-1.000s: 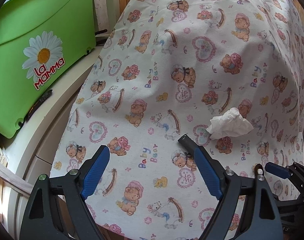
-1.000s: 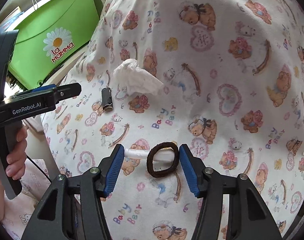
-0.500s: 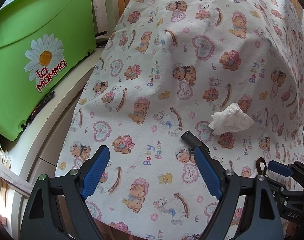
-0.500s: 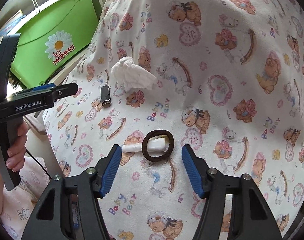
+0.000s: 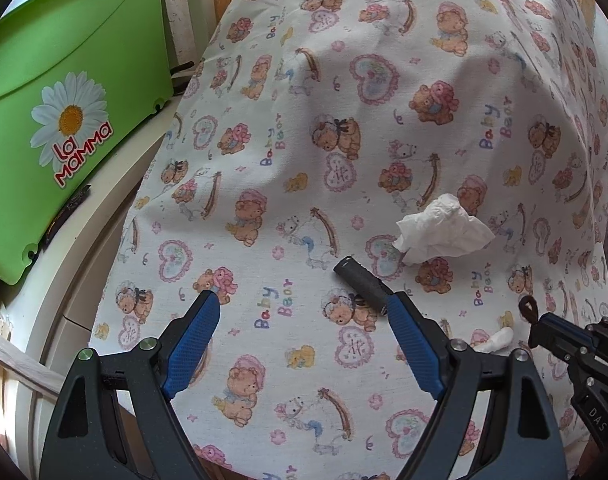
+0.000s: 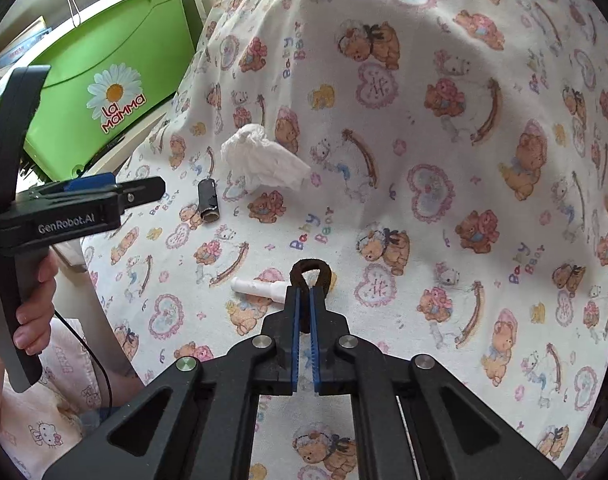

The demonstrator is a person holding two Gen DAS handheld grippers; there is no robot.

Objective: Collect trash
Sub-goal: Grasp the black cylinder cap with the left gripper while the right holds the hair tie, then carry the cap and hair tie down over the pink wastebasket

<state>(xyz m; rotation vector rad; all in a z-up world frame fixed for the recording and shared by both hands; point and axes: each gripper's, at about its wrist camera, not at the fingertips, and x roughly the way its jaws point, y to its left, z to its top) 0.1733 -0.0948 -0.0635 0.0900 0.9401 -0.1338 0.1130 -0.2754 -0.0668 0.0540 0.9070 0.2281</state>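
A brown hair tie (image 6: pixel 310 270) is pinched into a narrow loop, with my right gripper (image 6: pixel 304 292) shut on its near side just above the teddy-bear cloth (image 6: pixel 444 140). A small white tube (image 6: pixel 256 288) lies on the cloth right beside it. Farther left are a crumpled white tissue (image 6: pixel 264 158) and a short black cylinder (image 6: pixel 208 200). My left gripper (image 5: pixel 302 304) hangs open over the cloth with nothing between its fingers. The black cylinder (image 5: pixel 362 282) lies by its right fingertip, and the tissue (image 5: pixel 442 236) sits beyond that. The hair tie (image 5: pixel 528 308) shows at the right gripper's tip (image 5: pixel 540 326).
A green plastic bin (image 5: pixel 64 60) with a daisy label stands at the far left on a white ledge (image 5: pixel 104 208). The cloth drops off at its left and near edges. A person's hand (image 6: pixel 36 300) holds the left gripper's handle.
My right gripper's jaws have closed from wide apart onto the hair tie, squeezing its round ring into a narrow loop. The left gripper has stayed open and almost still.
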